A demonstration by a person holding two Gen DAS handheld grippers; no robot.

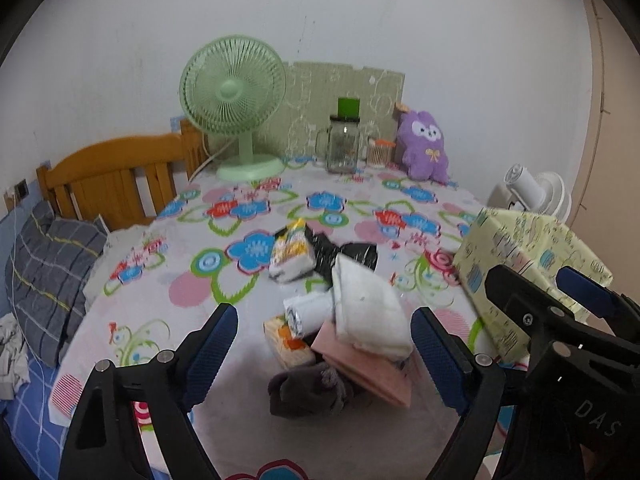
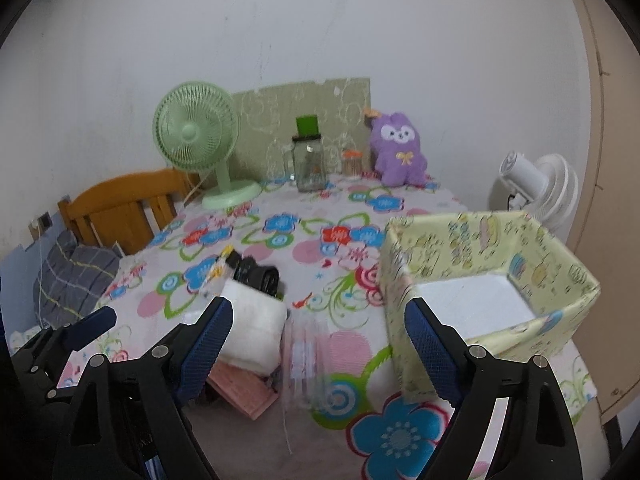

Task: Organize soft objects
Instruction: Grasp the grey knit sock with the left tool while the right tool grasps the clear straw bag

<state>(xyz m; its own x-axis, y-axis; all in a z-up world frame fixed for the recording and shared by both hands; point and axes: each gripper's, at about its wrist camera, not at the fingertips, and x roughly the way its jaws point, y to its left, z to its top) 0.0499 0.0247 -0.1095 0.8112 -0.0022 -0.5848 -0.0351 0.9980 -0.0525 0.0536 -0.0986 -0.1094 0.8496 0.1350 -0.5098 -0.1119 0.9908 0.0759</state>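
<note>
Nearest me, my left gripper [image 1: 324, 350] has its jaws spread wide and released, nothing pinched, though the heap of soft things shows in the gap between them. My right gripper [image 2: 318, 350] stands just as wide and empty, with a clear bag of face masks [image 2: 306, 360] lying on the worktop [image 2: 400, 432] ahead of it.

The heap sits on the flowered cloth: a grey sock [image 1: 308, 394] closest, a pink cloth [image 1: 366, 372] beside it, and a folded white towel [image 1: 370, 306] resting on top of the pink cloth. A small white roll [image 1: 308, 312] touches the towel, above an orange-printed packet [image 1: 288, 346]. Farther on lie a yellow tissue pack [image 1: 290, 254] and a black bag [image 1: 344, 254].

To the right stands the pale yellow fabric box [image 2: 492, 276], open-topped. At the far wall are a green fan [image 1: 234, 104], a glass jar [image 1: 343, 144] and a purple plush toy [image 1: 426, 146].
</note>
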